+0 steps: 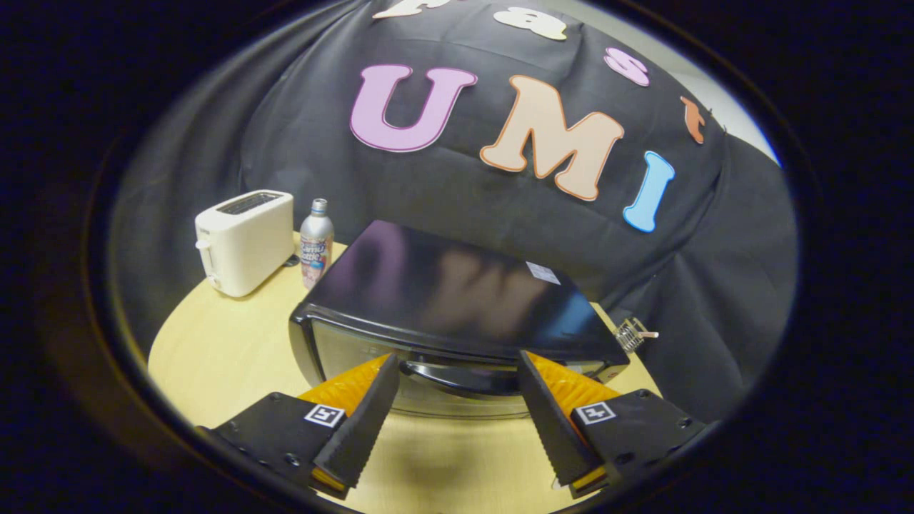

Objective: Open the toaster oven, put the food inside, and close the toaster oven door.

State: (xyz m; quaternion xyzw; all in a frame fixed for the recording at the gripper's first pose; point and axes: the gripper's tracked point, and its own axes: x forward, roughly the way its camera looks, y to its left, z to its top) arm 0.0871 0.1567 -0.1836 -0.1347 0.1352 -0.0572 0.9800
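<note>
So the gripper (457,371) is held wide open, nothing pinched between its fingers. The two fingers are spread apart with their tips reaching up to the front face of the glossy black toaster oven (450,296), one tip at each end of the dark curved door handle (460,377). The handle is seen in the gap between the tips; whether either tip is actually touching the door can't really be told from this angle. The door looks shut, with the glass pane sitting flush under the top panel.

The oven is parked on a round, pale wooden table (221,353), pretty much dead ahead of the fingers, and the booth's cloth is mirrored in its shiny top. A small white sticker (543,272) is stuck on the far right of that top.

Further out, at the far left of the table, a cream-white two-slot pop-up toaster (245,240) is stood, and just to its right a silver metal bottle with a pink label (315,243) is placed upright, near the oven's far left corner. Off the oven's right side, a small shiny wire-like metal object (633,334) is spotted at the table's edge; what it is can't be made out.
</note>
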